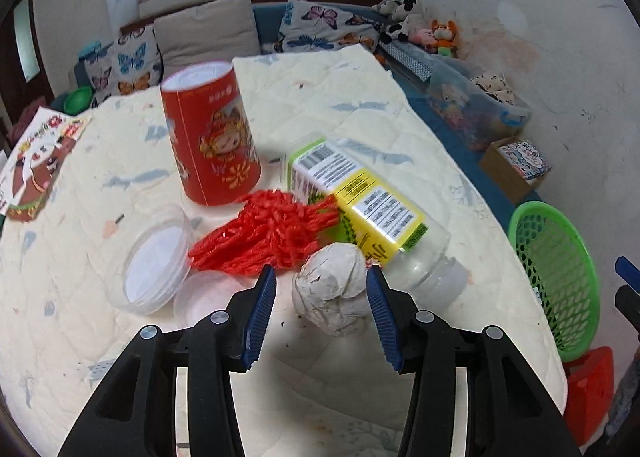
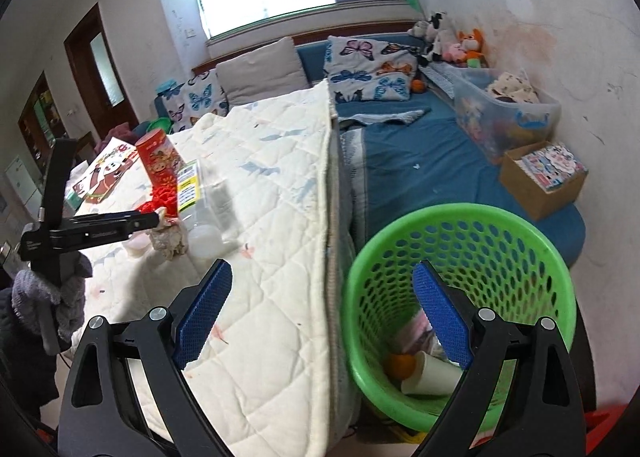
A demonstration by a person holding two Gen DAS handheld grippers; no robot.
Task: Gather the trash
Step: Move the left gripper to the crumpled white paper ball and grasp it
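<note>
The left gripper (image 1: 321,277) hangs over the quilt-covered counter (image 1: 100,257), its blue-padded jaws apart and opening, with a crumpled ball of white paper (image 1: 334,293) lying between their tips — the pads do not press on it. The ball is creased, greyish-white, with a small dark tear on its near face. Just left of the ball lie a clear plastic lid (image 1: 204,297) and a round clear tub with a white bottom (image 1: 154,261). Touching the ball's far side is a bunch of red plastic netting (image 1: 268,233), frayed and stringy. To the ball's right, a clear plastic jar (image 1: 384,213) lies on its side, its yellow and green label printed with barcodes and its mouth end nearest the ball. Beyond the netting stands a red cylindrical tin (image 1: 212,137) with a cartoon figure on it.

The right gripper (image 2: 322,273) has its jaws wide apart with nothing between them, held over the counter's edge and a green perforated waste basket (image 2: 460,225) that stands on the floor well right of the paper ball. Inside the basket lie a white paper cup (image 2: 432,375) on its side, an orange fruit (image 2: 400,365) and some wrappers — too jumbled to name. Beyond the basket is a blue-sheeted bed (image 2: 420,161).
</note>
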